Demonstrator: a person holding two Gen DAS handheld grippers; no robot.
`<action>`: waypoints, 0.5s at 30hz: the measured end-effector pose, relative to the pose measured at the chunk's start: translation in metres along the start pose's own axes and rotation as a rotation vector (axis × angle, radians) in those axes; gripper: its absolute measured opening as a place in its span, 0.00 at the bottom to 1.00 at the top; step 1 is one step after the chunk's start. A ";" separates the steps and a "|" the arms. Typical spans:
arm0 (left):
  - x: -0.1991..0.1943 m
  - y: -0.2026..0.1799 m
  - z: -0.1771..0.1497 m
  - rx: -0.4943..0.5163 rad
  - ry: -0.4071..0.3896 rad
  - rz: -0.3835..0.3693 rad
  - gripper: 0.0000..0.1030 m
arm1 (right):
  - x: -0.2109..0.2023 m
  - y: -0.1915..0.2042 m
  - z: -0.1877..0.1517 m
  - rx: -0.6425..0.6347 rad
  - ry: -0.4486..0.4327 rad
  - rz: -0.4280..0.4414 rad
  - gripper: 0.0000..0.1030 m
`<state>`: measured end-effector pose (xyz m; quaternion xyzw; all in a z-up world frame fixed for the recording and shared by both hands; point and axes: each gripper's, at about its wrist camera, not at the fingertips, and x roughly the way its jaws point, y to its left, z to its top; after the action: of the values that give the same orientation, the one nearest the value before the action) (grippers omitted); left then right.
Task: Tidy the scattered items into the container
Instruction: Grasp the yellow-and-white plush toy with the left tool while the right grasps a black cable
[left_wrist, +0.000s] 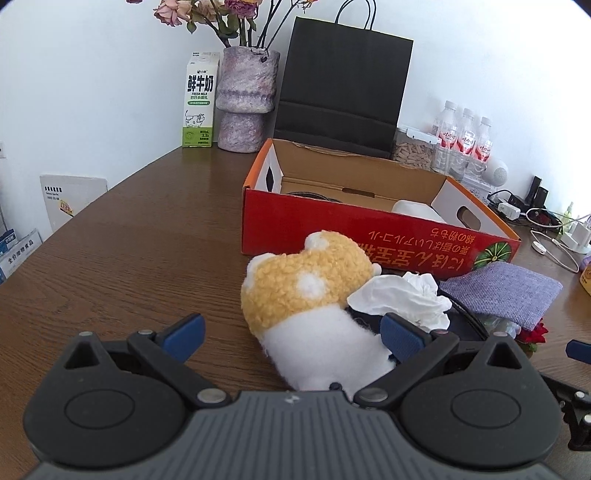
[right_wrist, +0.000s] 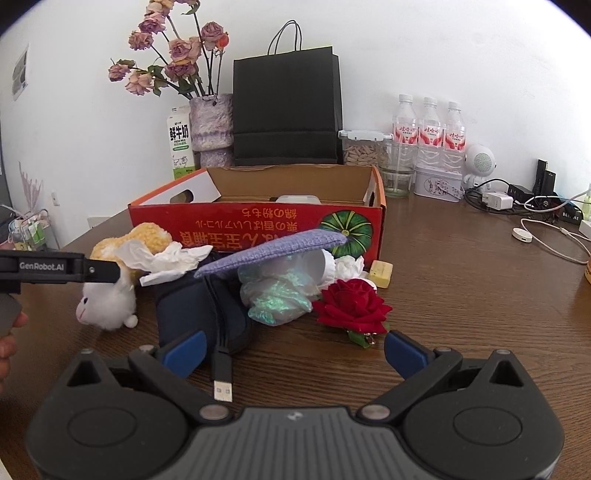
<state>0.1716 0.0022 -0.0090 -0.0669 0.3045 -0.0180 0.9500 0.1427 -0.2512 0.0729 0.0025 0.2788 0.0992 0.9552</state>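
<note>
On the brown table (right_wrist: 461, 295), a plush toy (left_wrist: 306, 295) with a yellow back and white belly lies leftmost in the pile, in front of the red box (left_wrist: 369, 229). The left tongs (left_wrist: 291, 332) stand wide open around its white end, gripping nothing. A crumpled tissue (right_wrist: 166, 258) rests on the toy beside a purple cloth (right_wrist: 269, 251). Further right, a red rose (right_wrist: 351, 302) lies on the table. The right tongs (right_wrist: 293, 350) are spread wide and empty, a USB plug (right_wrist: 222, 380) between their fingers.
</note>
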 end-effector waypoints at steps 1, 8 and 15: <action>0.003 -0.001 0.002 -0.005 0.005 0.007 1.00 | 0.001 0.004 0.002 -0.008 -0.007 0.007 1.00; 0.028 0.005 0.006 -0.075 0.073 0.052 1.00 | 0.013 0.025 0.014 -0.045 -0.012 0.064 0.75; 0.032 0.014 0.005 -0.088 0.084 0.030 1.00 | 0.027 0.039 0.021 -0.067 0.000 0.099 0.44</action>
<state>0.2005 0.0144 -0.0255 -0.1033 0.3454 0.0067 0.9327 0.1689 -0.2064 0.0785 -0.0155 0.2747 0.1554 0.9488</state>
